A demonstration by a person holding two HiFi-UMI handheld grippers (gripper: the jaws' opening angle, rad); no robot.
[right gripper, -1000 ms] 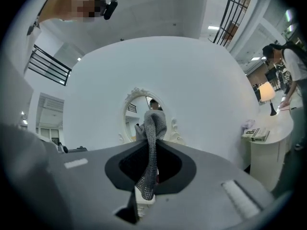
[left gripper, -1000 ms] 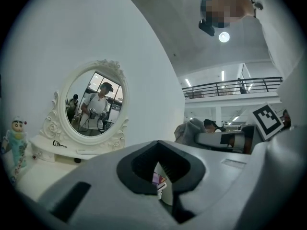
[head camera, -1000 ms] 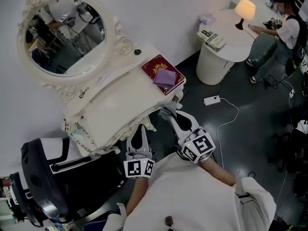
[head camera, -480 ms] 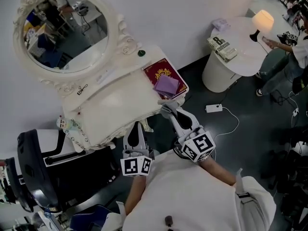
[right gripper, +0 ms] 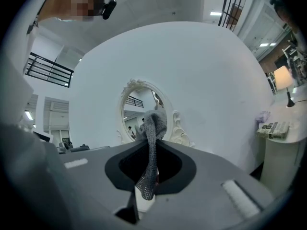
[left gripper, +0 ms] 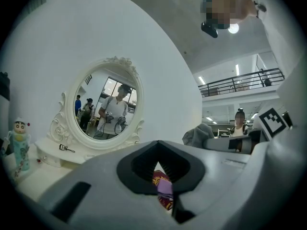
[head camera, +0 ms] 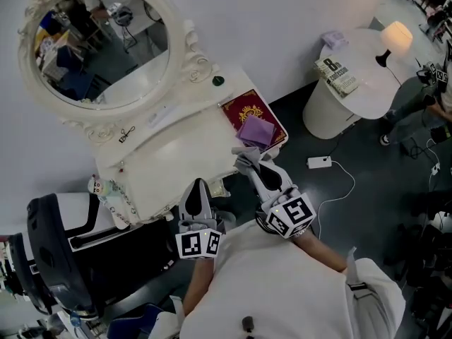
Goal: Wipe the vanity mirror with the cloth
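The oval vanity mirror (head camera: 99,44) in its ornate white frame stands at the back of the white vanity table (head camera: 169,157). My right gripper (head camera: 248,165) is at the table's front right edge, shut on a grey cloth (head camera: 246,157). In the right gripper view the cloth (right gripper: 152,143) hangs between the jaws, with the mirror (right gripper: 143,110) behind it at a distance. My left gripper (head camera: 198,186) is shut with nothing in it, near the table's front edge. The left gripper view shows the mirror (left gripper: 108,108) ahead and the cloth (left gripper: 197,134) to the right.
A red book (head camera: 248,109) with a purple cloth (head camera: 257,130) on it lies on the vanity's right end. A small figurine (head camera: 95,185) stands at its left end. A black chair (head camera: 63,253) is at my left. At the right are a round side table (head camera: 367,76) with a lamp (head camera: 395,37), and a cable (head camera: 332,182) on the floor.
The head view has shifted a little, so the mirror and table sit further right in the picture. Both grippers stay about where they were, the right still clamped on the cloth.
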